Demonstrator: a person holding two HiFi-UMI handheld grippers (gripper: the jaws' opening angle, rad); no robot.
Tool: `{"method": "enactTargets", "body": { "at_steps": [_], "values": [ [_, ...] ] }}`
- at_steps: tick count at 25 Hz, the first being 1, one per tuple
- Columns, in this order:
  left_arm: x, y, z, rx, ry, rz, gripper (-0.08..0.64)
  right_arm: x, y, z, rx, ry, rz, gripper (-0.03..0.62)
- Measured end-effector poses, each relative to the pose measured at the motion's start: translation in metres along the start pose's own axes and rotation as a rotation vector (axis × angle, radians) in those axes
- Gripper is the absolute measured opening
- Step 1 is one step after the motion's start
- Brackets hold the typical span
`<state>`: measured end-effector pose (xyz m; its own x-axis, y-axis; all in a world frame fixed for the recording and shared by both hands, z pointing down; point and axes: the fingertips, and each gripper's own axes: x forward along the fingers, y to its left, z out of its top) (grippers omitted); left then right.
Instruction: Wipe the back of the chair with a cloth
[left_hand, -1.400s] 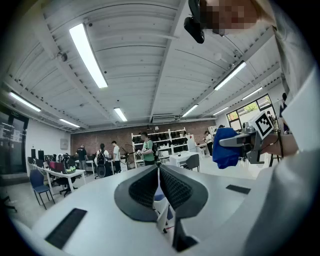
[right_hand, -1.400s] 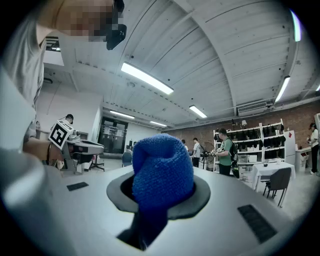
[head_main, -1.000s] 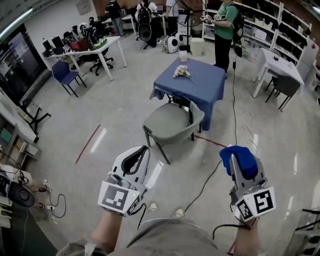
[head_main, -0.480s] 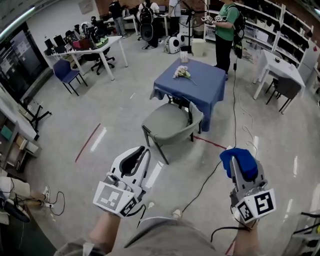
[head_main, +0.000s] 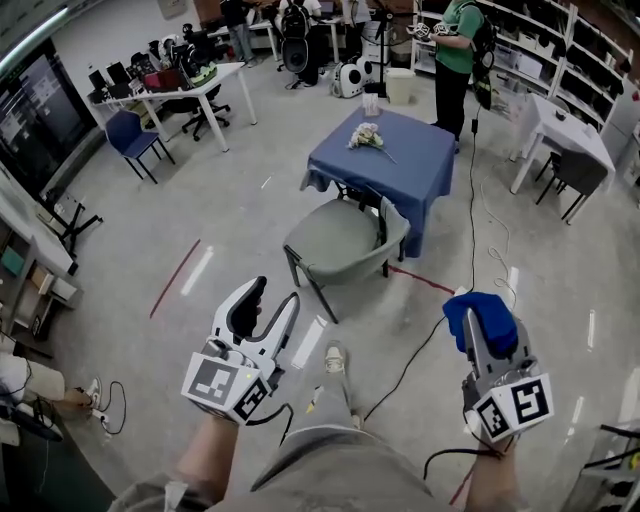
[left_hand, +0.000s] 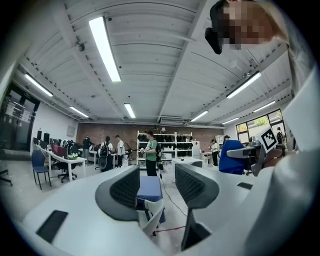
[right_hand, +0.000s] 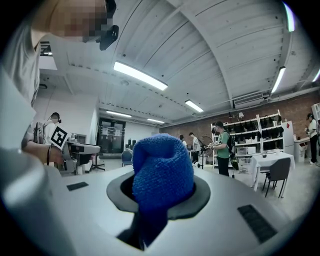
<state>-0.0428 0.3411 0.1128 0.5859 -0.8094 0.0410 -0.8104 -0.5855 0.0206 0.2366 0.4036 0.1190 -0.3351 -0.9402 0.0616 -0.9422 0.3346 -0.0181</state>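
- The left gripper (left_hand: 156, 186) has its jaws opening, already wide, with nothing between the pads. Only the far blue table (left_hand: 149, 189) shows through the gap.
- The right gripper (right_hand: 162, 196) is clamped on a bunched blue cloth (right_hand: 162, 170).
- Each gripper's cube bears black-and-white square markers (head_main: 228, 388).
- The grey chair (head_main: 340, 245) stands ahead, well apart from both grippers, with its back (head_main: 394, 228) toward the table.
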Motion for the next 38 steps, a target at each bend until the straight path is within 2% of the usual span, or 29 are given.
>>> {"method": "enactTargets", "body": {
  "at_steps": [9,16,25,32,38],
  "values": [
    [0.05,0.042,-0.022,-0.034,0.046,0.05,0.227,0.055,-0.027,-0.009,-0.013,0.036,0.001,0.101],
    [0.101,0.095,-0.055,-0.114,0.134,0.084,0.227,0.124,-0.043,-0.019,-0.01,0.091,0.019,0.101],
    [0.18,0.17,-0.145,-0.25,0.33,0.109,0.227,0.243,-0.06,-0.052,-0.02,0.23,0.06,0.101],
    [0.23,0.226,-0.225,-0.317,0.479,0.123,0.227,0.334,-0.079,-0.09,-0.051,0.32,0.077,0.101],
    [0.256,0.243,-0.281,-0.416,0.564,0.134,0.227,0.391,-0.101,-0.137,-0.067,0.43,0.091,0.101]
  ]
}}
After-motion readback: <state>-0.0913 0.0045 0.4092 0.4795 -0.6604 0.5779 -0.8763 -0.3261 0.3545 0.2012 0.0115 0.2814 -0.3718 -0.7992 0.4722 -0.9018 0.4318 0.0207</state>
